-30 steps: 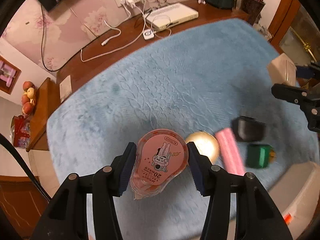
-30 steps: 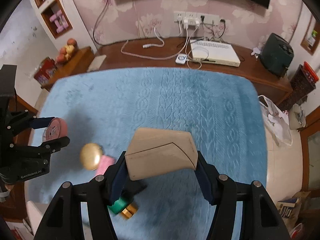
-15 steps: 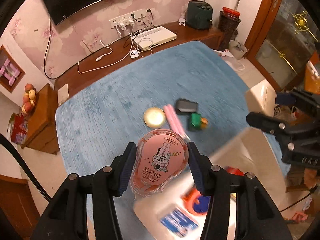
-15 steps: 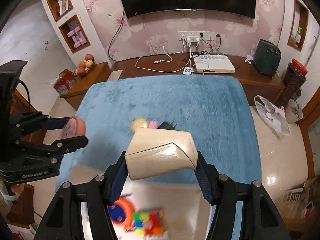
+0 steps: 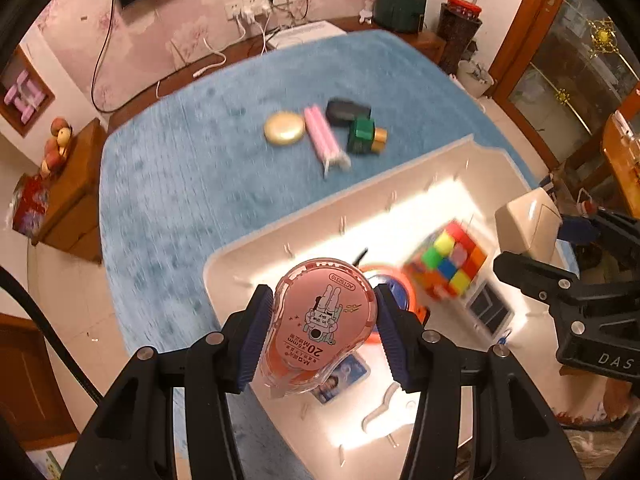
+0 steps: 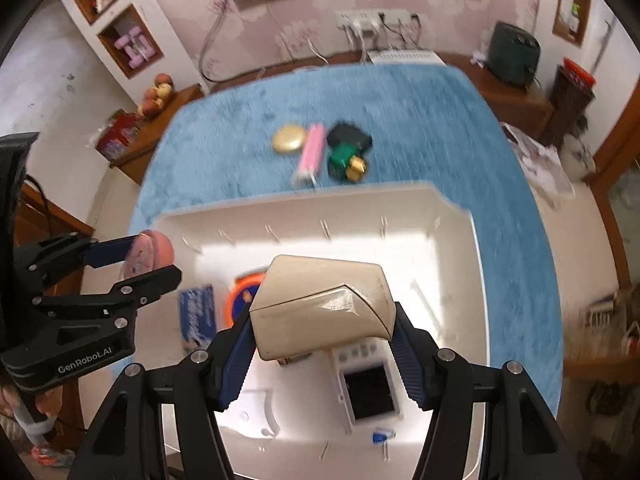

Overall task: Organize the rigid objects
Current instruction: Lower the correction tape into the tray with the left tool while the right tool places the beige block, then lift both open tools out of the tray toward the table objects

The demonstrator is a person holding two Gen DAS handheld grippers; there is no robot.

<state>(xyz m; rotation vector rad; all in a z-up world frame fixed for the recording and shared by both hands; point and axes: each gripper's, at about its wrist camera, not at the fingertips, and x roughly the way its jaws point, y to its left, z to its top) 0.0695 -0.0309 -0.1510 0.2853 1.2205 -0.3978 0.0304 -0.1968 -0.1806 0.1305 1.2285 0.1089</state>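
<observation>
Both grippers have pulled back from the blue rug (image 5: 192, 184) since 1 s ago and now hang over the white bin (image 5: 404, 196), which was barely in frame then; the loose items that sat close under the fingers now lie farther off, beyond the bin's far wall.

Left gripper (image 5: 320, 328) is clamped on the pink correction tape dispenser (image 5: 320, 320), both blue pads tight vs. its sides, printed label facing up. It hovers above the bin's near-left part, w/ an orange round item (image 6: 240, 300) and a blue card (image 6: 196, 316) lying in the bin below it.

Right gripper (image 6: 322, 334) is clamped on the beige box (image 6: 320, 308), pads pressing both ends, box roughly level. It hangs over the bin's middle; under it, on the bin floor, sits a white device w/ dark screen (image 6: 370, 384). The Rubik's cube (image 5: 448, 260) also sits in the bin, blurred, btw. the two grippers in the left wrist view.

On the rug just past the bin's far wall: gold round compact (image 5: 285, 129), pink tube (image 5: 322, 138), black case (image 5: 347, 112) and green bottle w/ gold cap (image 5: 365, 136), all bunched together, approx. touching one another. Exact contact cannot be told due to blur.
</observation>
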